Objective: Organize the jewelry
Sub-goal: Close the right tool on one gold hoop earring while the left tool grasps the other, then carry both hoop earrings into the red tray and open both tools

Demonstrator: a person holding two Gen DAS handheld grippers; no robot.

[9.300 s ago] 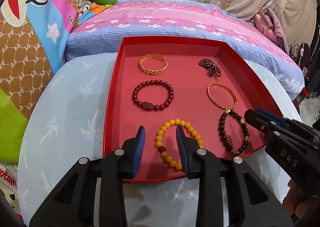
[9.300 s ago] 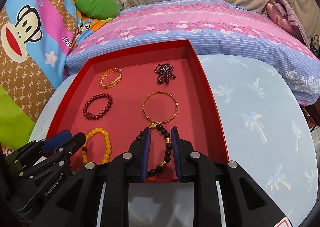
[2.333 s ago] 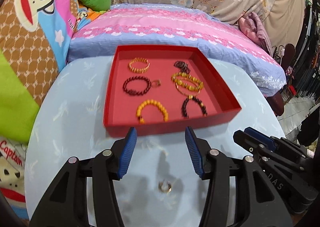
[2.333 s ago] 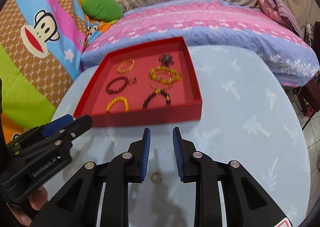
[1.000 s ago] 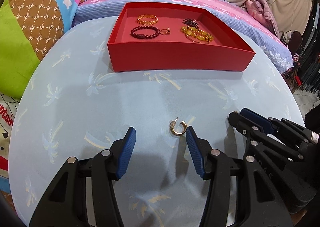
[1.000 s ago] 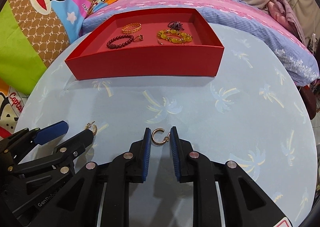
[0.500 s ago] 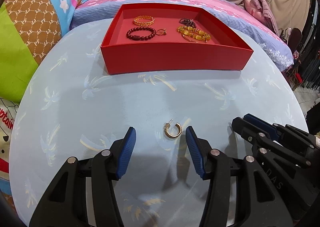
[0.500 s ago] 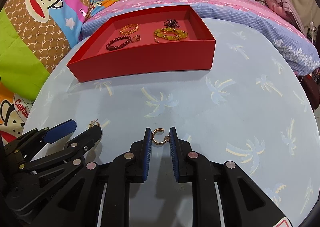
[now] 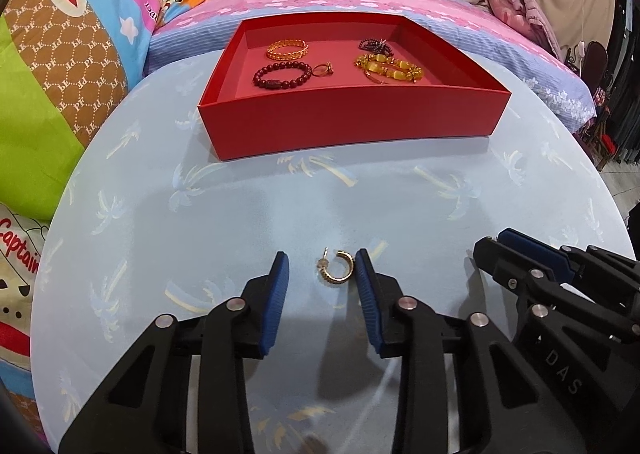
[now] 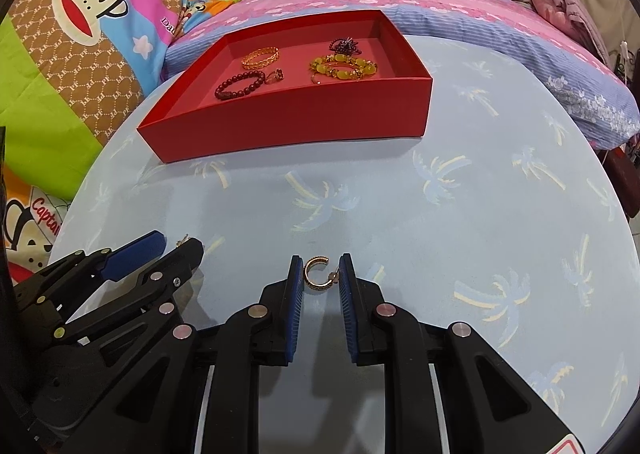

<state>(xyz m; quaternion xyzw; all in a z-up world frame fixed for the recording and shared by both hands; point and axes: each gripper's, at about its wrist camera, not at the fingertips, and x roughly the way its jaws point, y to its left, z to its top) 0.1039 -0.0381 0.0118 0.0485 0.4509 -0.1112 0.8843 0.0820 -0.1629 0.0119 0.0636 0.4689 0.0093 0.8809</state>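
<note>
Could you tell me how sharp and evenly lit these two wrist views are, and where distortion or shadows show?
Left wrist view: the gold hoop earring is sharp, soft shadows lie under the left gripper, and the red tray bows from fisheye. Right wrist view: equally crisp, its earring in even light, black vignette at the corners, no glare.

Bright, even indoor light from above. Soft grey shadows pool on the pale blue palm-print tablecloth (image 9: pixel 248 213) directly beneath each claw. Both fisheye views are sharp centrally, bending strongly outward, with black vignetted corners.
</note>
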